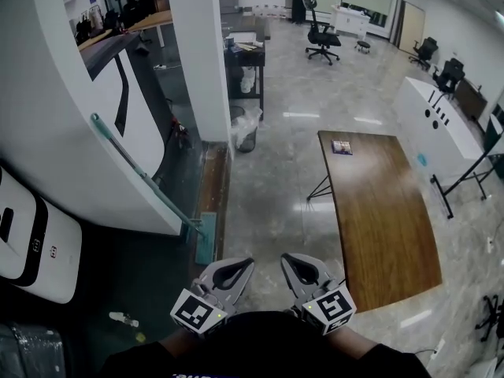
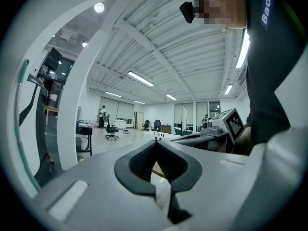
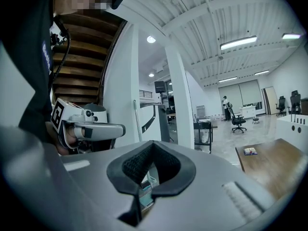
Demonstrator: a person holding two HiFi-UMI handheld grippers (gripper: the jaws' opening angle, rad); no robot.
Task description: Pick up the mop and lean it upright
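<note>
Jaws of our left gripper [image 1: 246, 263] and right gripper [image 1: 288, 258] are closed, empty. We see the mop [image 1: 205, 241] leaning ahead-left, nearer the left gripper.

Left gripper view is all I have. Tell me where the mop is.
Observer: The head view shows the whole mop. It leans slanted against the white wall, up and left of the left gripper.
Operator: Give me its head.
Observer: The flat teal mop head rests on the floor at the wall's foot.
Operator: Report the right gripper.
Observer: In its own view the right gripper is shut, with nothing between its jaws.
</note>
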